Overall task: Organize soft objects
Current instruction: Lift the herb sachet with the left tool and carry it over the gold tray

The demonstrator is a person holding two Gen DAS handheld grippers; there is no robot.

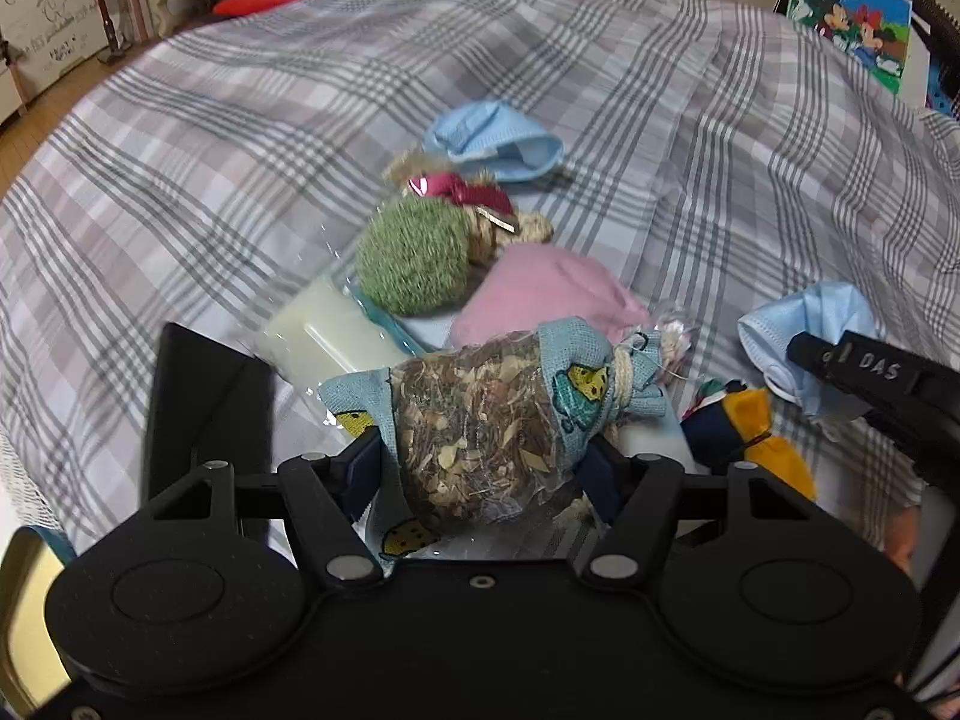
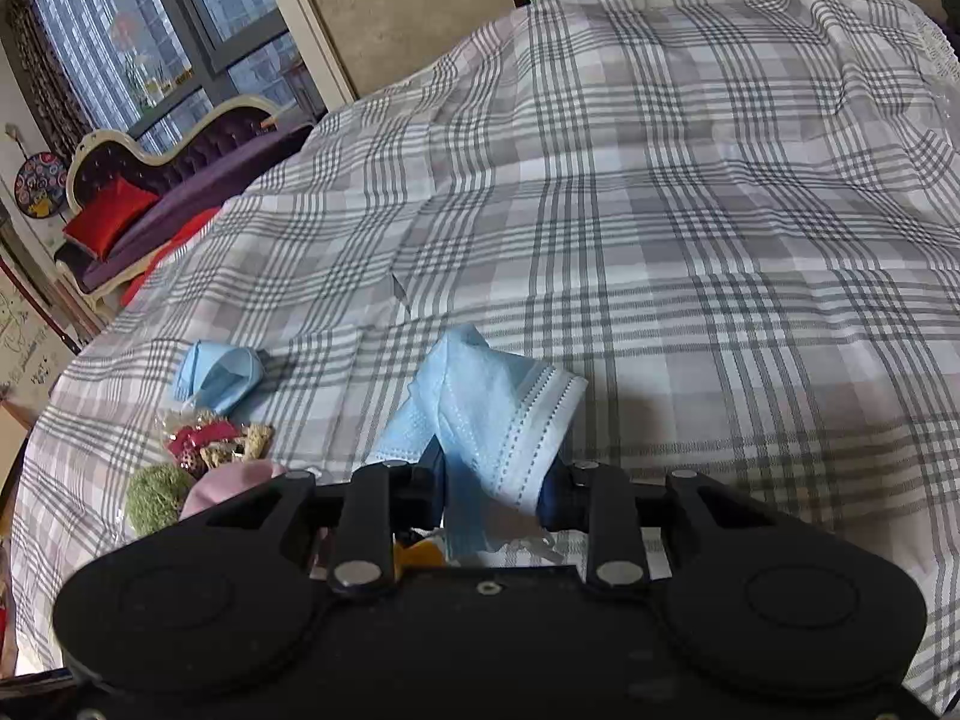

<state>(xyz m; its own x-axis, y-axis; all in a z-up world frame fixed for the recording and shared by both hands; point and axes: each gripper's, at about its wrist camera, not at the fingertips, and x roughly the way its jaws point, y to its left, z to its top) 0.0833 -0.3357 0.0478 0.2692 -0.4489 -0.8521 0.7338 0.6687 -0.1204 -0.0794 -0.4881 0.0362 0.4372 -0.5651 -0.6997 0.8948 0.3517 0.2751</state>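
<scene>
Clamped in the left gripper point(image 1: 483, 468) sits a bulging herb-filled sachet point(image 1: 480, 420), while the right gripper point(image 2: 498, 486) pinches a crumpled blue mask point(image 2: 492, 414).

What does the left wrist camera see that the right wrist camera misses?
Only the left view shows the herb sachet held in the left hand-held gripper, plus a white block. Only the right view shows a window and purple sofa. Both show the plaid cloth, green ball and blue masks.
</scene>
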